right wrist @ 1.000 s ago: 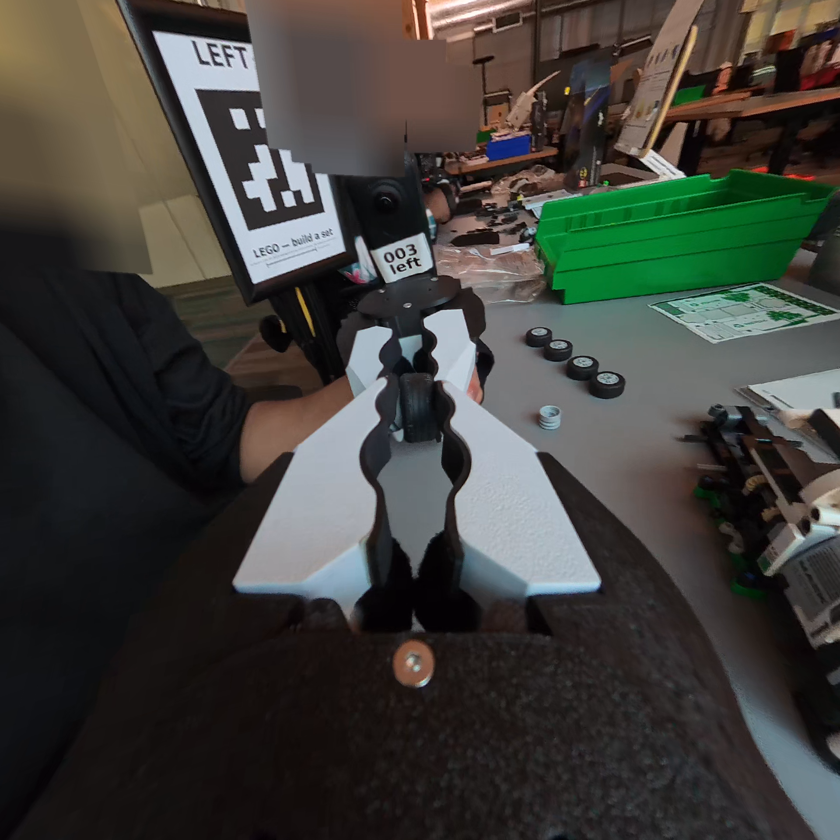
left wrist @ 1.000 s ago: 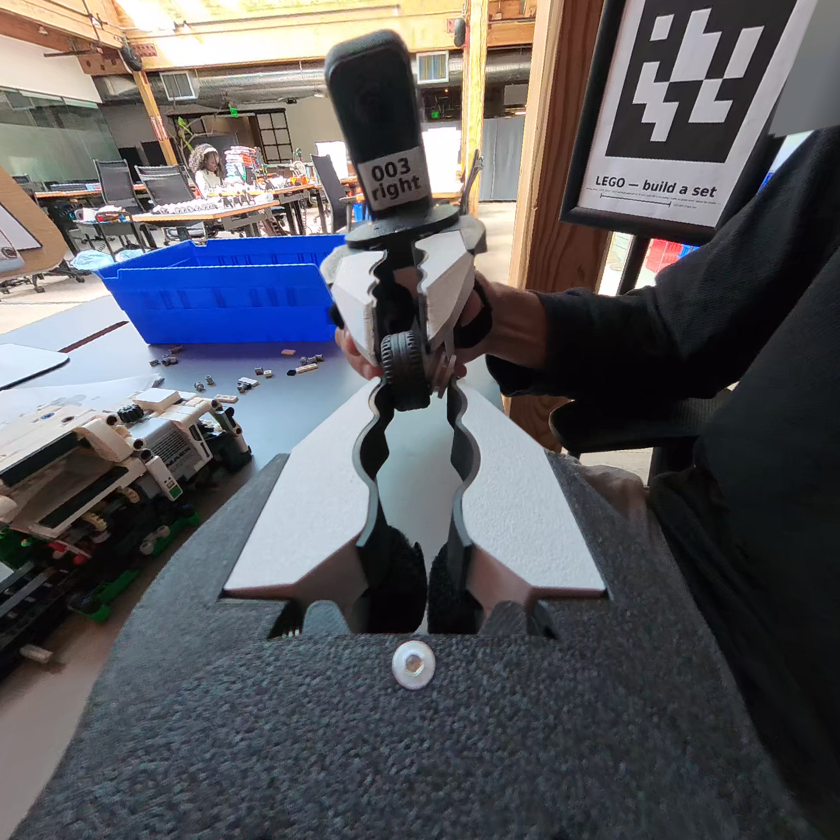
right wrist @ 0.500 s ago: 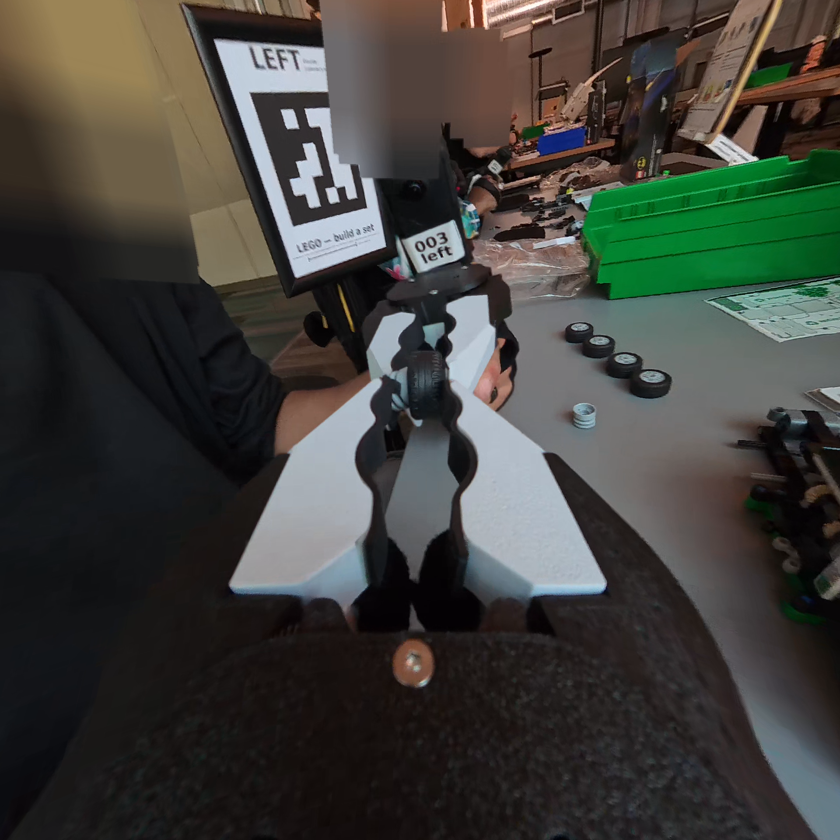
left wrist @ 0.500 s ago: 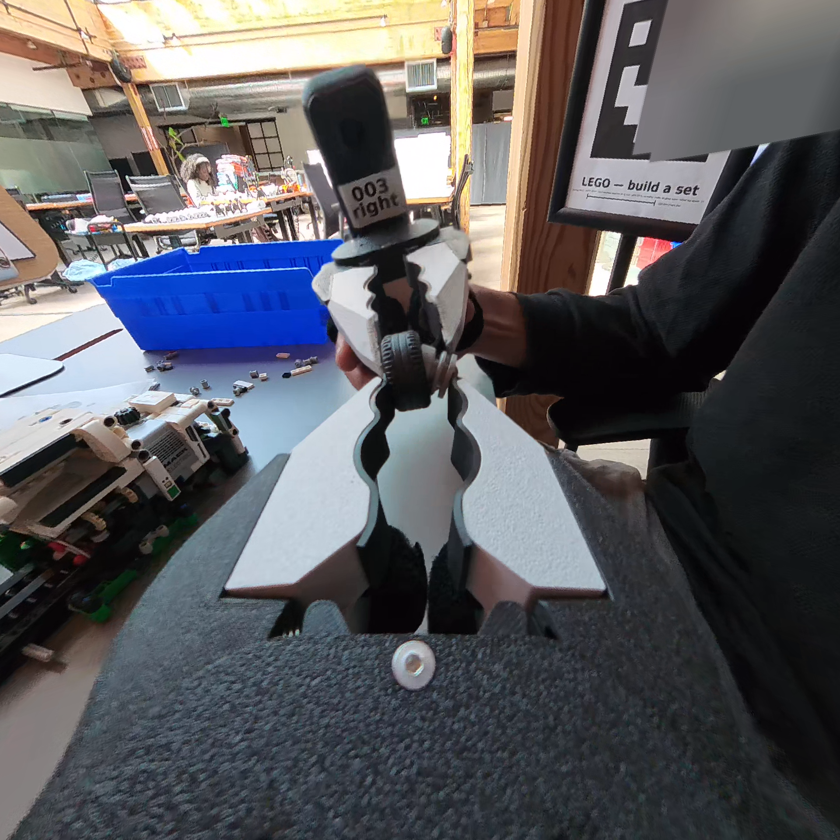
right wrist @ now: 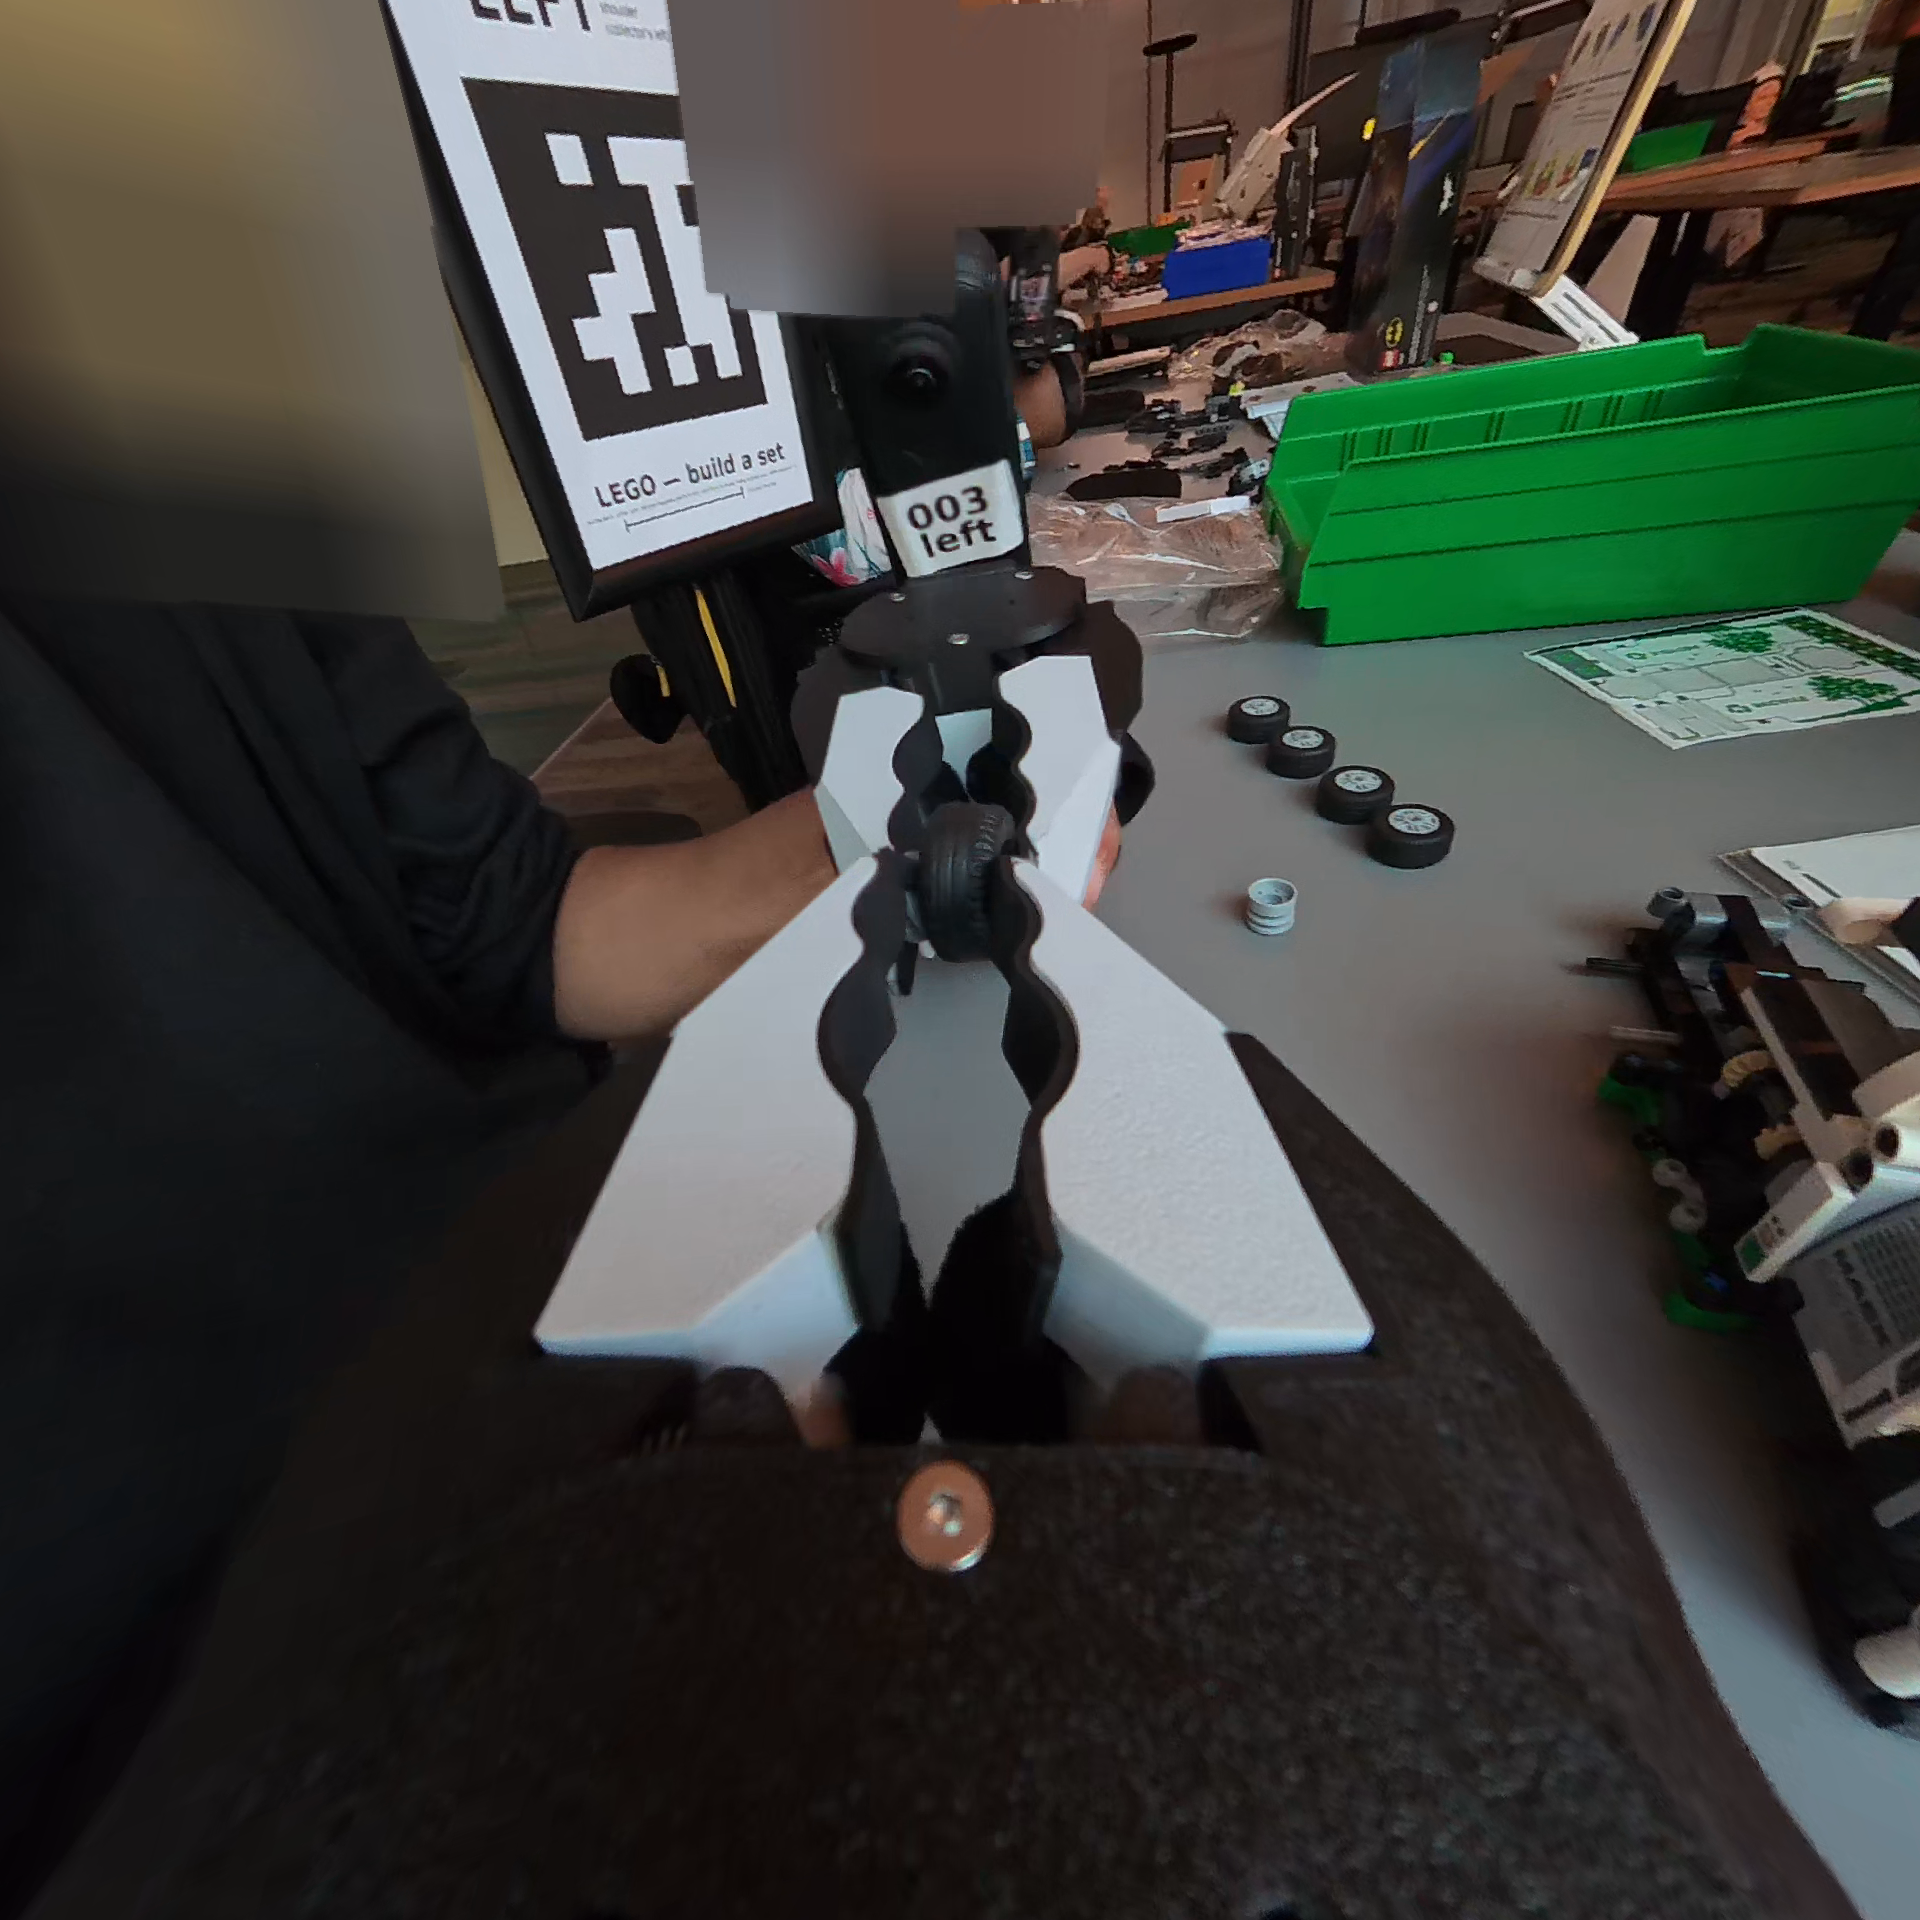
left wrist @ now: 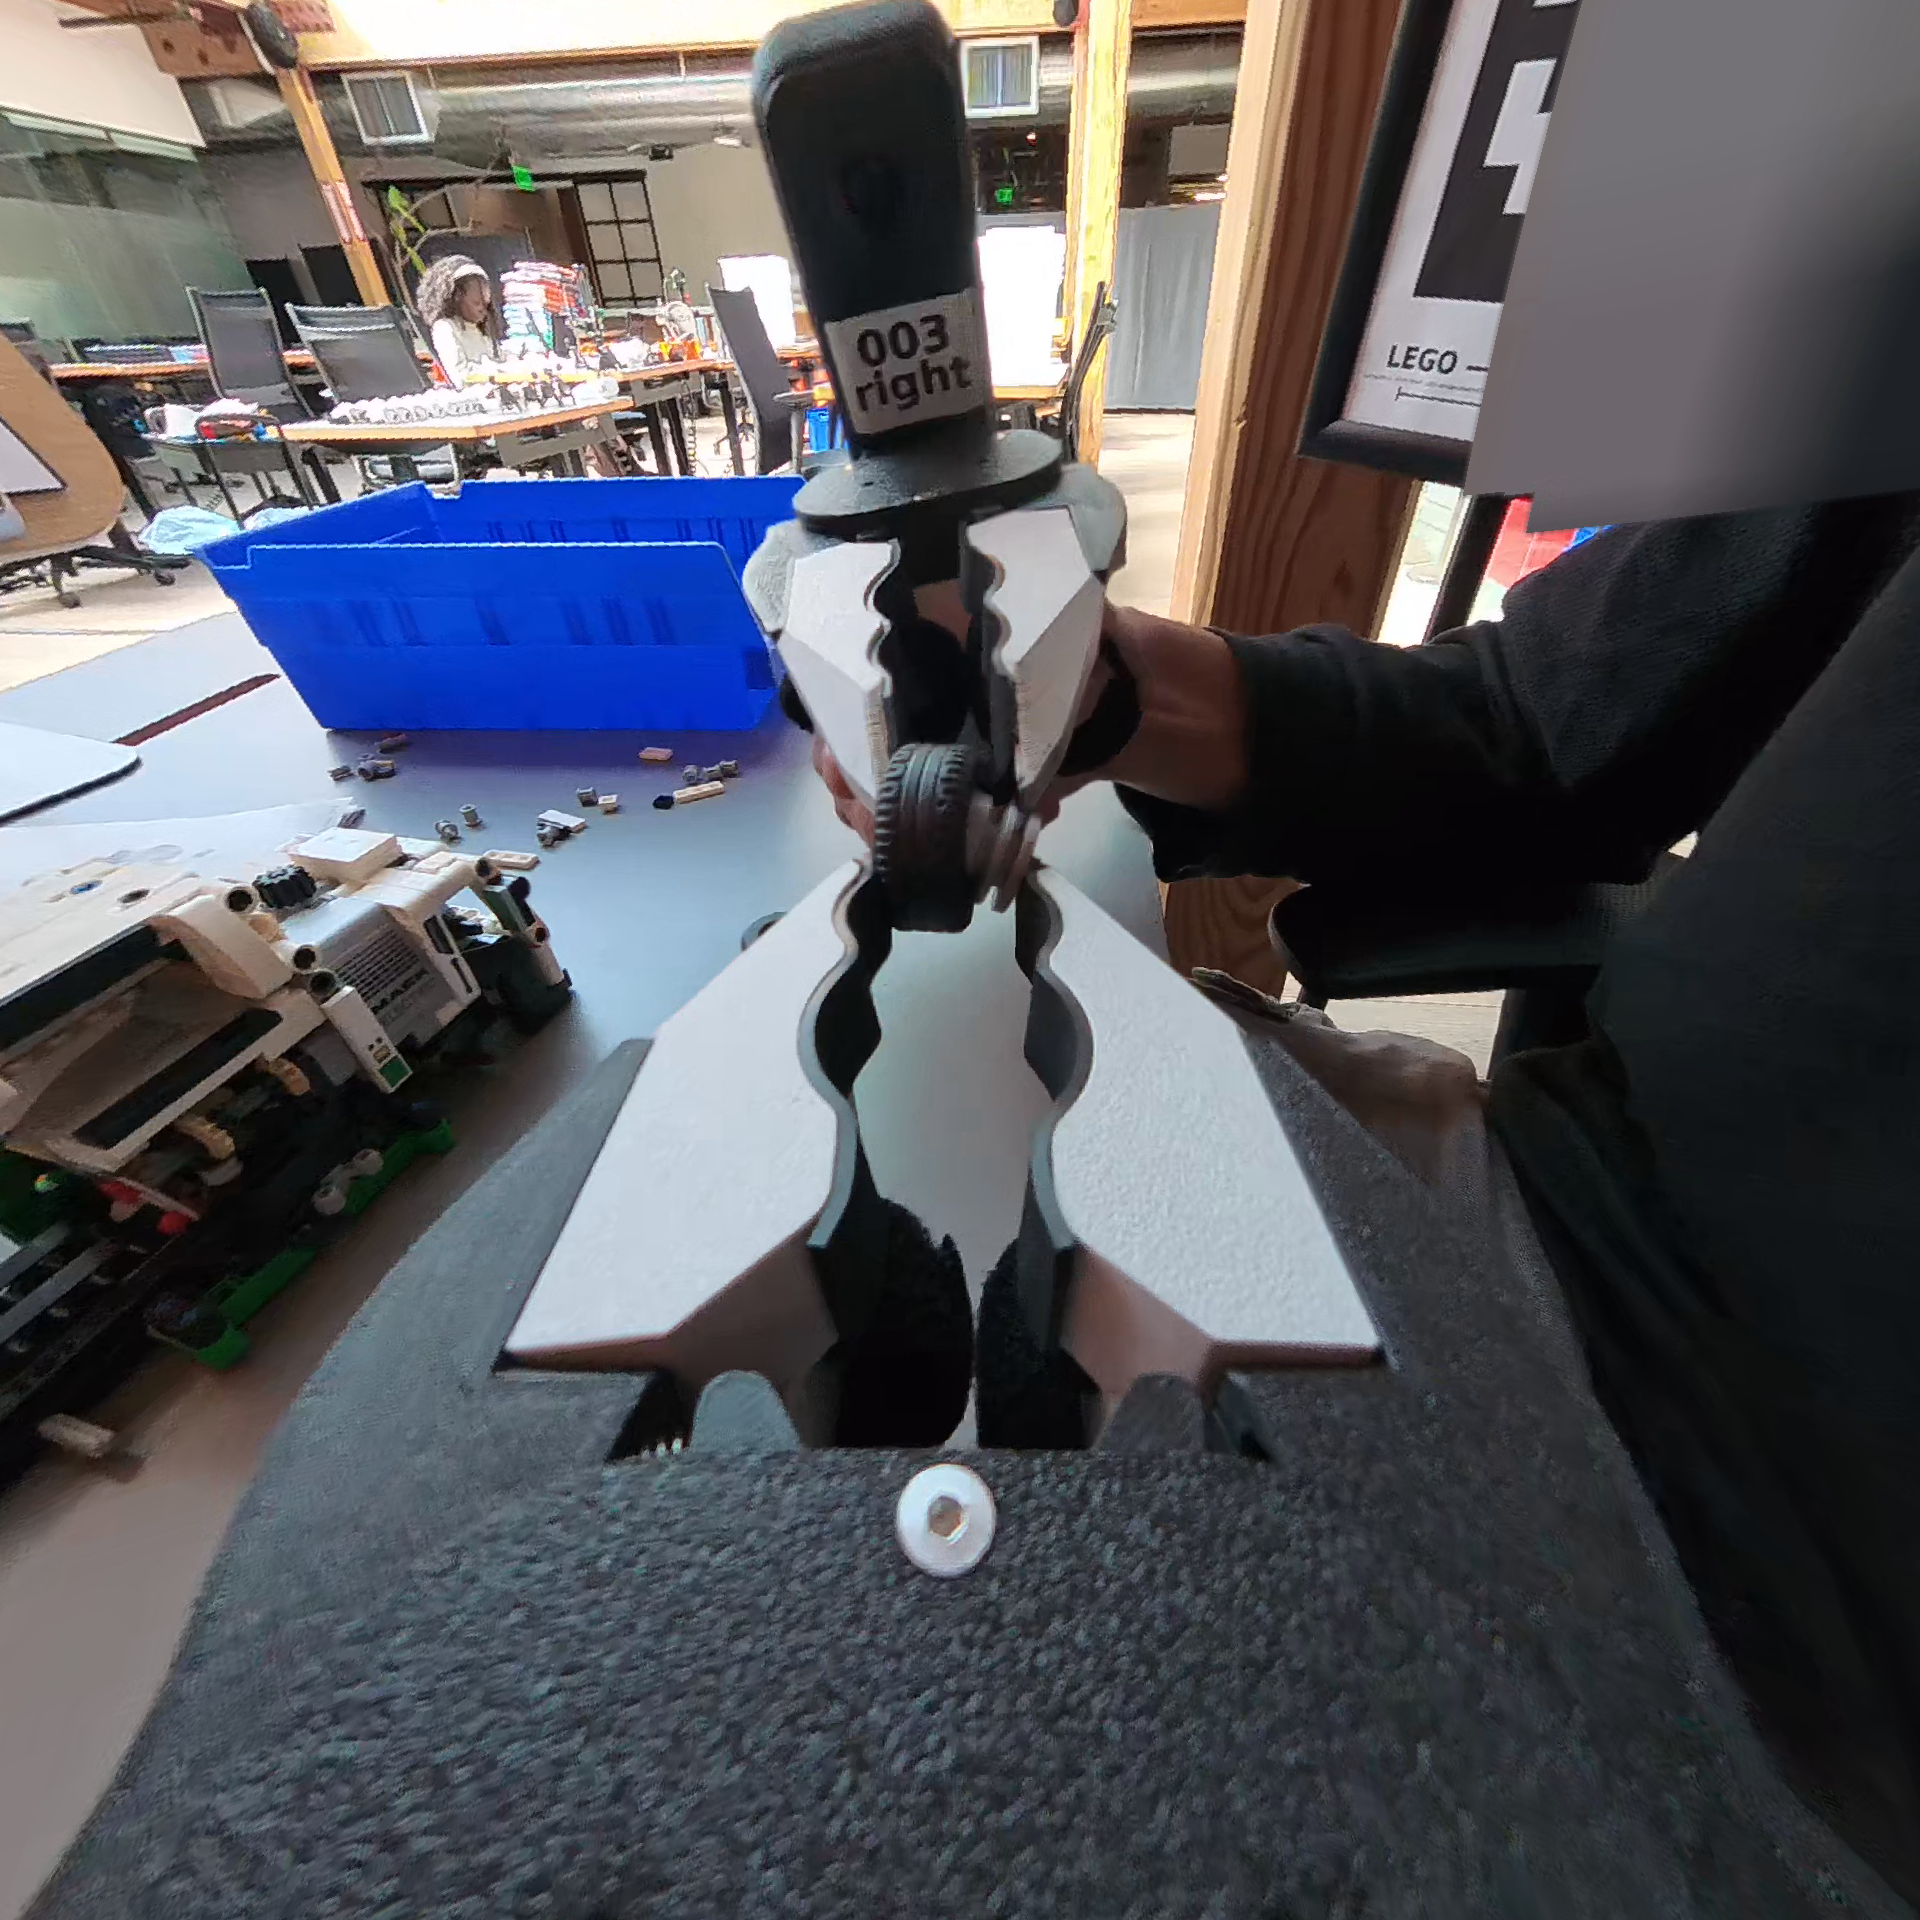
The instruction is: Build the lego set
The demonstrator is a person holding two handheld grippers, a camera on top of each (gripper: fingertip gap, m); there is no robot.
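Left wrist view shows the left gripper [left wrist: 940, 883] and right gripper [left wrist: 951, 821] meeting tip to tip, both clamped on a black tyre [left wrist: 920, 831] with a grey hub [left wrist: 1003, 836] half hidden behind it. Which fingers bear the load is unclear. Left of the fingers, the lego truck [left wrist: 239, 987] is cut off at the edge.

Lettered white label [left wrist: 912, 374] on right gripper [left wrist: 961, 831], framed sign [right wrist: 665, 312]

Wheels [right wrist: 1338, 777] before bin [right wrist: 1600, 488] — hub [right wrist: 1272, 906] nearer
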